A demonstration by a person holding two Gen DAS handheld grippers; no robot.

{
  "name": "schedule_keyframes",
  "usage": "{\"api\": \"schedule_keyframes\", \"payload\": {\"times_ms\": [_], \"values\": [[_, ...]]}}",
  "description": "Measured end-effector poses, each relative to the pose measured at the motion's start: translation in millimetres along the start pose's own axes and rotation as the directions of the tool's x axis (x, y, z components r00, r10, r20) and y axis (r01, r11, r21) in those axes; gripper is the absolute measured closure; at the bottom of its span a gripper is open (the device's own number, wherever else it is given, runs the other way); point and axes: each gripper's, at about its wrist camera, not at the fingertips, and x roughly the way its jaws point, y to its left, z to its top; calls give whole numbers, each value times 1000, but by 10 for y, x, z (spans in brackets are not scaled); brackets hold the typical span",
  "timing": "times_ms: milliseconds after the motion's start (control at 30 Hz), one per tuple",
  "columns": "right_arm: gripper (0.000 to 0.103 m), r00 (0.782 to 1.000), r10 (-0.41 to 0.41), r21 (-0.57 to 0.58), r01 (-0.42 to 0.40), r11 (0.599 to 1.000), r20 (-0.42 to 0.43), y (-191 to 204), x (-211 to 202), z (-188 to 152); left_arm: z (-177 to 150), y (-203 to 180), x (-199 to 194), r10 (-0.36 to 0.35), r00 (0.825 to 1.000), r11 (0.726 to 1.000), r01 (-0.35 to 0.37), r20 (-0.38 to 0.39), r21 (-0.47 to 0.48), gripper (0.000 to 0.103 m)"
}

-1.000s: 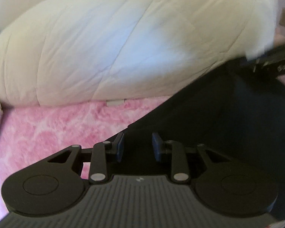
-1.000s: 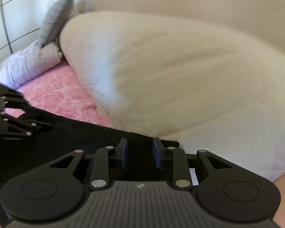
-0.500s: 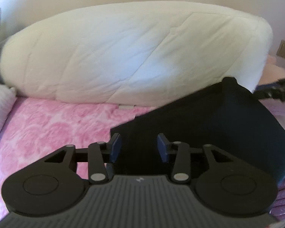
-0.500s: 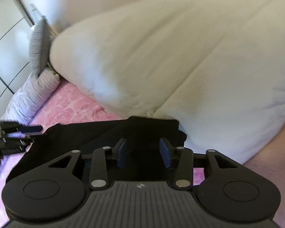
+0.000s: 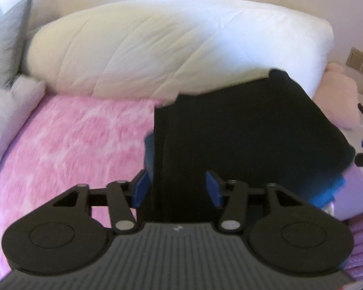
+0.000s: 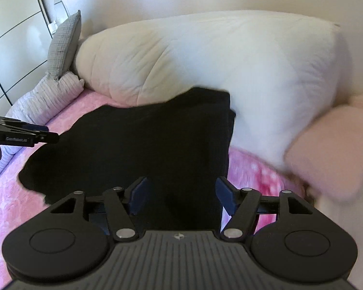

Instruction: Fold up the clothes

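Your left hand-held gripper [image 5: 176,187] is released, its blue pads spread wide with nothing between them, and it hovers over the near left edge of the black garment [image 5: 249,133]. Your right hand-held gripper [image 6: 182,197] is likewise released, pads apart, above the garment's [image 6: 138,145] near right edge. The garment lies folded and flat on the pink bed cover [image 5: 72,145], its far edge touching the big white duvet [image 5: 181,46] bunched along the wall. A blue fabric [image 5: 326,191] peeks out from beneath the garment on its left and right sides in the left view. A grey pillow [image 6: 63,46] stands at the bed's left end, above a pale lilac pillow [image 6: 48,96], and a pink cushion [image 6: 331,152] sits at the right.
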Motion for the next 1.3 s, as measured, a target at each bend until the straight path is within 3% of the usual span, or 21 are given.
{"api": "schedule_keyframes", "payload": {"times_ms": [67, 133, 300, 567, 833, 1067, 1300], "values": [[26, 1000, -24, 23, 24, 999, -2, 125, -233, -168, -214, -57, -244, 12, 1000, 1000, -12, 7, -18, 41], [21, 999, -48, 46, 49, 998, -5, 250, -466, -335, -376, -111, -462, 18, 1000, 999, -18, 13, -37, 37], [15, 995, -99, 104, 99, 990, -1, 595, -1041, -672, -662, -239, -1097, 19, 999, 996, -15, 47, -93, 1], [15, 989, -145, 130, 145, 981, -13, 1057, -1804, -1030, -993, -466, -1993, -41, 993, 992, 53, 108, -116, 1], [15, 984, -175, 135, 169, 976, 31, 1421, -2501, -1376, -1397, -659, -2626, -46, 990, 996, 56, 130, -70, 1], [15, 982, -183, 94, 179, 979, 41, 1669, -2840, -1555, -1698, -601, -2868, -18, 995, 992, 29, 96, -122, 1], [15, 983, -179, 61, 177, 982, 34, 1807, -2959, -1603, -1813, -586, -3073, -8, 993, 985, 27, 116, -168, 1]]}}
